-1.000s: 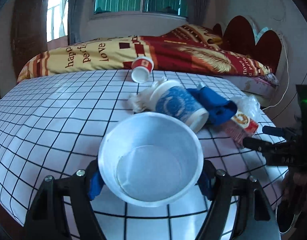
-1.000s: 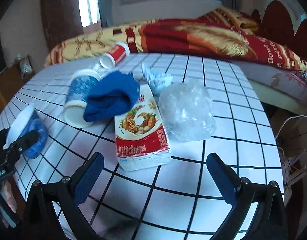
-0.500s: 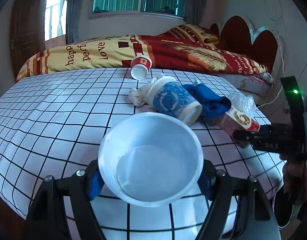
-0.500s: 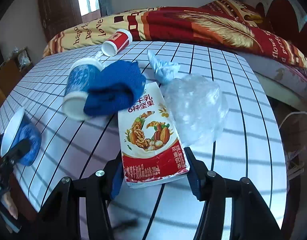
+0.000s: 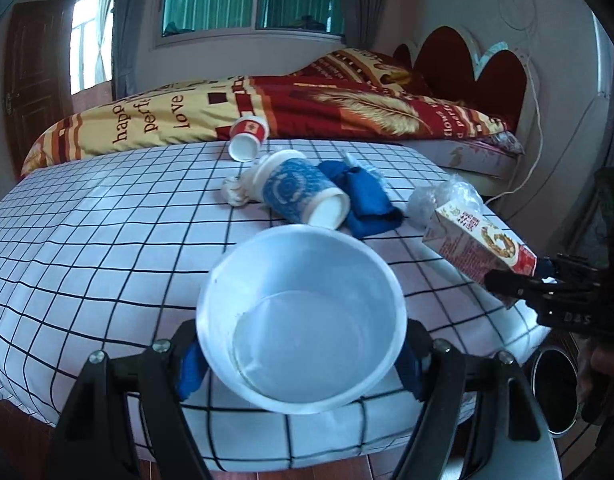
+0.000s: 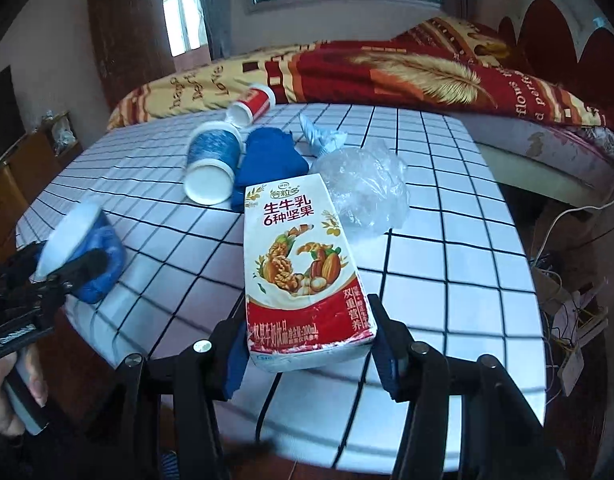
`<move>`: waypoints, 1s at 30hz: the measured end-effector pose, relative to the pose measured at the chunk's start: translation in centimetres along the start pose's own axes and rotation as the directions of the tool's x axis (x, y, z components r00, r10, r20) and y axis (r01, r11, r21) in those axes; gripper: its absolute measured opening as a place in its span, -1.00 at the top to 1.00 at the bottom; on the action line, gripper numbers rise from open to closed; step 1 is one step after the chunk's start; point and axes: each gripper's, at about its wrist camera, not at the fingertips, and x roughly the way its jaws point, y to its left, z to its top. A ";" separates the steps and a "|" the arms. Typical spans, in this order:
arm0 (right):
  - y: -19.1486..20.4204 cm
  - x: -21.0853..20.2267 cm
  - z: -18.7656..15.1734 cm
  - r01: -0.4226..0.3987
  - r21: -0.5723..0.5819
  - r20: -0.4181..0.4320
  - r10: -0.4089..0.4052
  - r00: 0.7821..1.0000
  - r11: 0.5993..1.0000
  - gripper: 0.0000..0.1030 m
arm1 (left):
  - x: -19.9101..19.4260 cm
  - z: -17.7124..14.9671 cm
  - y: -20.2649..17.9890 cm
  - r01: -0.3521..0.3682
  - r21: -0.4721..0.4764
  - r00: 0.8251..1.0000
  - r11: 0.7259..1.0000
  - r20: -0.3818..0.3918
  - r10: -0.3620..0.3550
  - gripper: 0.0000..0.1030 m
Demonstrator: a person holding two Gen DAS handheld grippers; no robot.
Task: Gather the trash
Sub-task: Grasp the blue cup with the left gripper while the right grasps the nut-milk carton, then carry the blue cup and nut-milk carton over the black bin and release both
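Left gripper [image 5: 301,364] is clamped on a white paper bowl [image 5: 301,322], pads on both sides, bowl mouth facing the camera, lower centre of the left wrist frame. Right gripper [image 6: 311,354] is closed on the bottom end of a milk carton [image 6: 303,264], red/white with a nut print, carton tilted up off the checkered surface [image 6: 447,248]. In the left wrist view the same carton [image 5: 477,242] sits at mid right, held by the right gripper [image 5: 519,278].

Remaining trash is clustered at frame centre, upper half, in the right wrist view: blue paper cup [image 6: 213,162] on its side, blue cloth [image 6: 269,160] touching it on the right, clear plastic bag [image 6: 367,192] just right of the cloth, crumpled tissue [image 6: 323,138] behind, red-and-white cup [image 6: 253,106] on its side at the far edge near the bed [image 6: 387,72]. Another crumpled white wad [image 5: 237,192] lies against the blue cup in the left wrist view. Dark round bin [image 5: 555,388] at lower right of that frame, below the surface edge
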 end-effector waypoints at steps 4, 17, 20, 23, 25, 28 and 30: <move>0.2 -1.4 -0.9 -0.019 -0.018 -0.004 0.019 1.000 1.000 -0.07 | -0.4 -0.3 -1.1 0.016 0.013 1.000 1.000 -0.002 -0.016 -0.49; -1.5 -6.9 -2.4 0.059 0.021 0.109 -0.061 0.992 0.998 -0.07 | -1.9 -0.4 -3.6 0.046 0.045 0.999 0.998 0.013 -0.047 -0.49; -2.6 -8.3 -3.5 0.101 0.034 0.118 -0.104 0.988 0.994 -0.07 | -2.3 -0.5 -5.0 0.066 0.067 0.998 0.996 0.021 -0.067 -0.49; -4.0 -9.9 -4.7 0.132 0.060 0.126 -0.139 0.982 0.989 -0.07 | -2.7 -0.7 -6.6 0.091 0.091 0.995 0.992 0.027 -0.094 -0.49; -5.0 -11.0 -5.6 0.155 0.075 0.128 -0.164 0.978 0.985 -0.07 | -2.7 -0.8 -7.6 0.109 0.101 0.993 0.989 0.025 -0.112 -0.49; -6.6 -12.6 -6.9 0.189 0.107 0.127 -0.202 0.971 0.976 -0.07 | -2.7 -1.0 -9.3 0.137 0.119 0.990 0.983 0.020 -0.140 -0.49; -7.8 -13.6 -7.9 0.211 0.134 0.122 -0.228 0.966 0.968 -0.07 | -2.7 -1.1 -10.4 0.157 0.132 0.987 0.979 0.014 -0.160 -0.49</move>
